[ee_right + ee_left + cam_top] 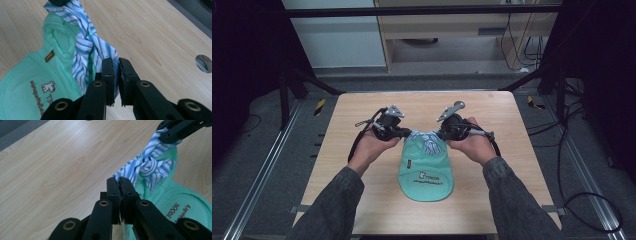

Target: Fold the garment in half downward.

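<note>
Tying the striped ties on a mint-green bag, knot being pulled tight.
Left gripper (404, 132) and right gripper (443, 134) each clamp one end of the blue-striped ties (150, 166); the knot sits between them at the far end of the mint-green mesh bag (426, 172), mid-table (362, 110). Next, likely: pull outward evenly, then let go.

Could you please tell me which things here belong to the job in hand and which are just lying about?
In the job:
- blue-striped ties, knotted, one end pinched in each claw
- mint-green mesh garment they belong to
- left claw
- right claw

Just there:
- wooden table
- round hole in the tabletop
- cables on the floor
</note>
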Tool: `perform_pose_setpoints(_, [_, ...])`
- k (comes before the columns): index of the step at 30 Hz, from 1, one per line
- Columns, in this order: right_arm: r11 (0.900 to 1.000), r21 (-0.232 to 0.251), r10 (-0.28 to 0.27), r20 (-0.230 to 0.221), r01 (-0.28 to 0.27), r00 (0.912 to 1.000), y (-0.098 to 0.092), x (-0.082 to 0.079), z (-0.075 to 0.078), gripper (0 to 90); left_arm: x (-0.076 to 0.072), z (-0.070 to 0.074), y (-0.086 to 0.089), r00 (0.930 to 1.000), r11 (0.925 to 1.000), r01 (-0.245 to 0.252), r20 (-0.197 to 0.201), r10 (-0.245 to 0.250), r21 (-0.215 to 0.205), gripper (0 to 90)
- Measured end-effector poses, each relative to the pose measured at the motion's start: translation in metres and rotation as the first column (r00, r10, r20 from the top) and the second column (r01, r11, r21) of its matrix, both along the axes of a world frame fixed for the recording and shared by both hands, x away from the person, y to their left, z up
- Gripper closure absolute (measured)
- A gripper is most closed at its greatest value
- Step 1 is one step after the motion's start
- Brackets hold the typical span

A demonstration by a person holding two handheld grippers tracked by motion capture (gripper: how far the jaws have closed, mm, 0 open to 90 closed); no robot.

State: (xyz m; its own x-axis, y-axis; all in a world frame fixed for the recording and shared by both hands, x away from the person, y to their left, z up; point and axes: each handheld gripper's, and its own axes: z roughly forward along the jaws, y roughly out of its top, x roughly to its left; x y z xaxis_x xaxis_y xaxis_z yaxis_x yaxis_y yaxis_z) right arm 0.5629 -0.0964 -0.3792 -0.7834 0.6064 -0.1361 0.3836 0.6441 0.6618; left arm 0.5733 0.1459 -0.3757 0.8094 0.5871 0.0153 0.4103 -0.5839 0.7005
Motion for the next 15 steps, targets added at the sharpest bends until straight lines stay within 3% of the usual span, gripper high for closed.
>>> perform_pose_setpoints(15, [1.000, -0.014, 0.001, 0.020, 0.000, 0.9998, 0.0033, 0.0067, 0.0065, 83.7, 0.0044, 0.0064, 0.0002, 0.9997, 1.0000, -0.006, 0.026, 0.006, -0.004, 87.4])
